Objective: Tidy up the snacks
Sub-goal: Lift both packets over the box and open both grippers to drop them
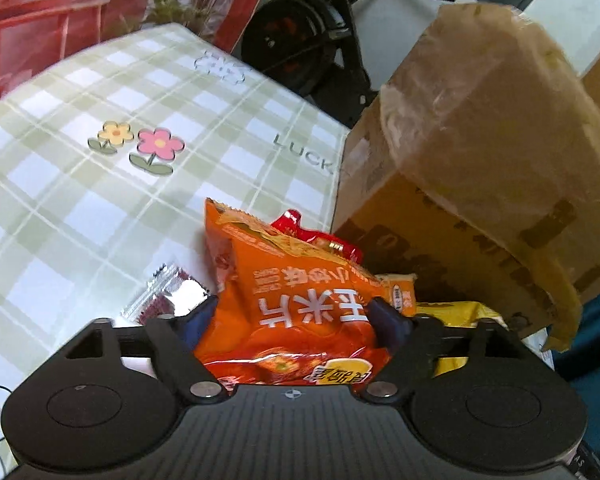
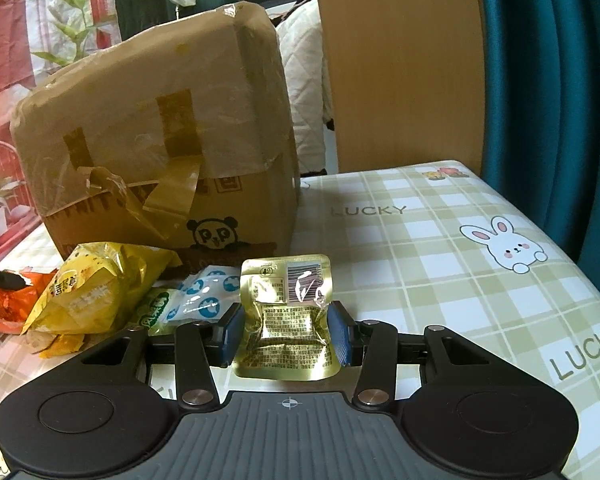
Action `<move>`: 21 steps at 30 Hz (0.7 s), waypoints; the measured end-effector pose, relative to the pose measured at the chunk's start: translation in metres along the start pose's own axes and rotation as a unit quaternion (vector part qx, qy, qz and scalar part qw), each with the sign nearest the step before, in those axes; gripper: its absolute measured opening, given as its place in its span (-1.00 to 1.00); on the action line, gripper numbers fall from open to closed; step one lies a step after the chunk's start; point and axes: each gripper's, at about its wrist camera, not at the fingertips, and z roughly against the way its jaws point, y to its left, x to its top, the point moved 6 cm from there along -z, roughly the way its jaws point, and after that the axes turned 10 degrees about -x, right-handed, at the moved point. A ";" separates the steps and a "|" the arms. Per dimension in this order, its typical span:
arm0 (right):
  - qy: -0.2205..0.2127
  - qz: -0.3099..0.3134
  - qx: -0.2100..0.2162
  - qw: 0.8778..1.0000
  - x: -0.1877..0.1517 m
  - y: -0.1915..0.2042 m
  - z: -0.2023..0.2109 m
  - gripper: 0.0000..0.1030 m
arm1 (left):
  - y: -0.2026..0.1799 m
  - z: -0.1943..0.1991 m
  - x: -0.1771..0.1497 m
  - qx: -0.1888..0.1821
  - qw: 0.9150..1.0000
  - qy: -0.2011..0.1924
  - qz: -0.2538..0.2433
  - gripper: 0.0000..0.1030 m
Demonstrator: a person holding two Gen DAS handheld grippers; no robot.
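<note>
Meanwhile, the right gripper (image 2: 286,334) is clamping its jaws on a gold packet (image 2: 287,316), while the left gripper's (image 1: 292,312) jaws are straddling an orange chip bag (image 1: 284,300); several snacks are still lying loose beside the cardboard box (image 2: 160,140) on the checked surface (image 2: 440,272), sorting apparently unfinished.

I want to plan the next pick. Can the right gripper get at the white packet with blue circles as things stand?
Probably not yet. The right gripper is shut on the gold foil packet. The white packet with blue circles lies just left of it, uncovered on top, so the way looks free once the jaws are emptied.
</note>
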 end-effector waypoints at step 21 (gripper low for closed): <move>-0.125 -0.018 0.034 0.991 0.079 0.009 0.070 -0.19 | -0.102 0.111 0.048 -0.021 0.970 -0.176 -0.165 0.21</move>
